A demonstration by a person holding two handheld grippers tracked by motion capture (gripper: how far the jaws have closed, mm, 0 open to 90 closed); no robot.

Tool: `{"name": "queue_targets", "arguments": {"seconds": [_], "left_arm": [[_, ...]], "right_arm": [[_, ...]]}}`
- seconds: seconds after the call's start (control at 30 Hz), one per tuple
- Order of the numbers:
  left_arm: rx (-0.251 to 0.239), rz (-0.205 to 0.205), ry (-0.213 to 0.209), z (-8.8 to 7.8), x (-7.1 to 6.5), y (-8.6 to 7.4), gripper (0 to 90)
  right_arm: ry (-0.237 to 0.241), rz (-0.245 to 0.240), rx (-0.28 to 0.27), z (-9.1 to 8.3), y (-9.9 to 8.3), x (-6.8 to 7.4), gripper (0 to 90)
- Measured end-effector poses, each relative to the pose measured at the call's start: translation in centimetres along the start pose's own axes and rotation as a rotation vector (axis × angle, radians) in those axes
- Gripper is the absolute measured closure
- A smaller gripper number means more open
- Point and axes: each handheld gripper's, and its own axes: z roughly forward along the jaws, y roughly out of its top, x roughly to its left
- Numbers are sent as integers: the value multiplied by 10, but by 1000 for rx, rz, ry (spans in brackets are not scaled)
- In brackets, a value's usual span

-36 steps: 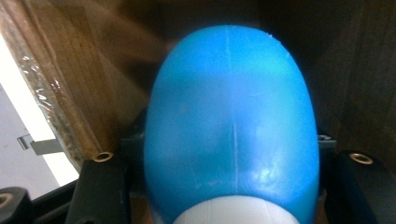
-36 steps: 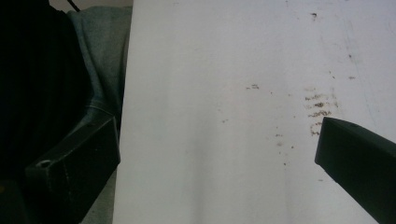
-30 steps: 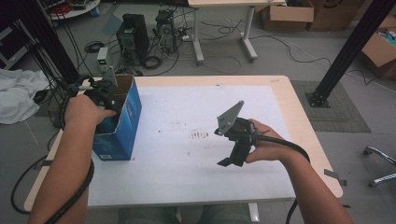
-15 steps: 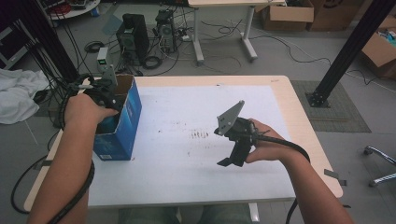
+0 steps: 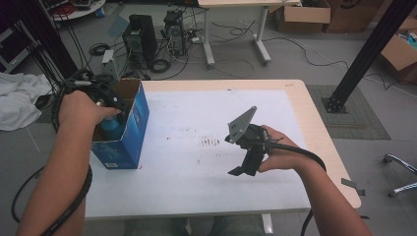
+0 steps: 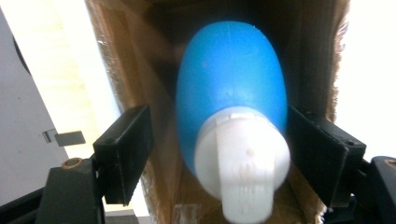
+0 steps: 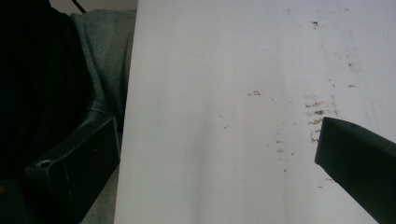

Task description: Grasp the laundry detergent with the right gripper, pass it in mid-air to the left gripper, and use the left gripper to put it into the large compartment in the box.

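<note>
From the high view, the blue carton (image 5: 120, 130) stands open-topped at the table's (image 5: 295, 93) left edge, and everything turns on that carton. The left gripper (image 5: 109, 101) sits over its mouth, the hand (image 5: 81, 108) curled on top, and a blue bottle (image 5: 112, 127) peeks out from inside the carton. Well to the carton's right, the right gripper (image 5: 246, 160) hangs above the white tabletop, grey three-cornered plate up, with nothing between its jaws.

In the left gripper view we look straight down into the carton. The bottle (image 6: 231, 93) is a smooth, egg-shaped body of glossy blue plastic with a ribbed white cap (image 6: 243, 158) pointing up at the camera, standing inside raw brown cardboard walls (image 6: 135, 70) with frayed edges. The left gripper (image 6: 219, 154) has just been opening: the left jaw stands off the bottle with a clear gap, the right jaw lies close beside it, and I judge the grip let go. So the bottle is delivered, upright, in the carton.

The right gripper view shows the matte white tabletop (image 7: 224, 93) flecked with small brown marks, a grey fabric past its edge, and the right gripper (image 7: 217, 149) spread wide, empty.

My read is that this is the release step of packing the bottle. Next the left gripper should lift straight up out of the carton's mouth, jaws wide enough to clear the cap and not snag the cardboard lip.
</note>
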Motion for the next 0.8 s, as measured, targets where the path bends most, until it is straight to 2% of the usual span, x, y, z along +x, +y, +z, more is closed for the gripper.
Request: {"name": "queue_targets", "arguments": {"seconds": [0.4, 0.6, 0.67, 0.8], "left_arm": [[-36, 42, -1, -21, -7, -1, 203], [-13, 55, -2, -31, -6, -2, 182], [-26, 57, 0, -35, -7, -3, 170], [-32, 94, -13, -45, -7, -4, 148]], "right_arm": [[4, -3, -3, 3, 1, -1, 0], [1, -2, -8, 1, 1, -1, 0], [0, -2, -8, 1, 2, -1, 0], [2, -3, -8, 2, 2, -1, 0]]}}
